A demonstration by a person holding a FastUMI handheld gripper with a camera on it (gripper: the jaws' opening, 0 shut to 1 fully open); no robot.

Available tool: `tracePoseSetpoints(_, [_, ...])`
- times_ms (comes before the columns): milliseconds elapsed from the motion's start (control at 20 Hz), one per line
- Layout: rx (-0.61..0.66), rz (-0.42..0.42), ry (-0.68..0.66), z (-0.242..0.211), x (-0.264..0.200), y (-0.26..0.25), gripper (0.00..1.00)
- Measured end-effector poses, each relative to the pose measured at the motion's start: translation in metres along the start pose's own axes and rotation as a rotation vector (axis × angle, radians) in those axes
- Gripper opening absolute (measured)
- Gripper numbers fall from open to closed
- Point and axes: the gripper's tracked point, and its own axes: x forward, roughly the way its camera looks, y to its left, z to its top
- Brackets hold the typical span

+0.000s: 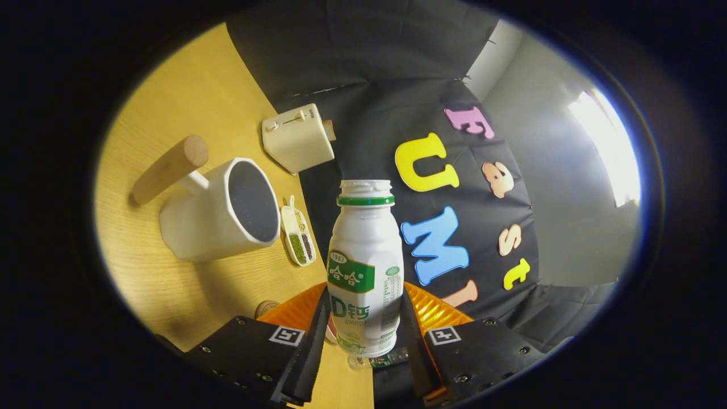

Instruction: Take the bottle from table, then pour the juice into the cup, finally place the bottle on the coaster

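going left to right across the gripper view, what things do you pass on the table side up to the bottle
wooden handle → white cup → toaster and small divided dish → bottle, clamped between the gripper fingers.

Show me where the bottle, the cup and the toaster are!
bottle (pixel 365 267), gripper view, on its white body, held between the claw (pixel 363 335) fingers.
cup (pixel 204 221), gripper view, on its white outer wall.
toaster (pixel 296 139), gripper view, on its cream side.
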Motion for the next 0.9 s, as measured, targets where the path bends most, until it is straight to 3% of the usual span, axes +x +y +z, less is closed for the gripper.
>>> tracePoseSetpoints(900, [-0.332, -0.071, -0.031, 0.011, 0.004, -0.001, 0.64])
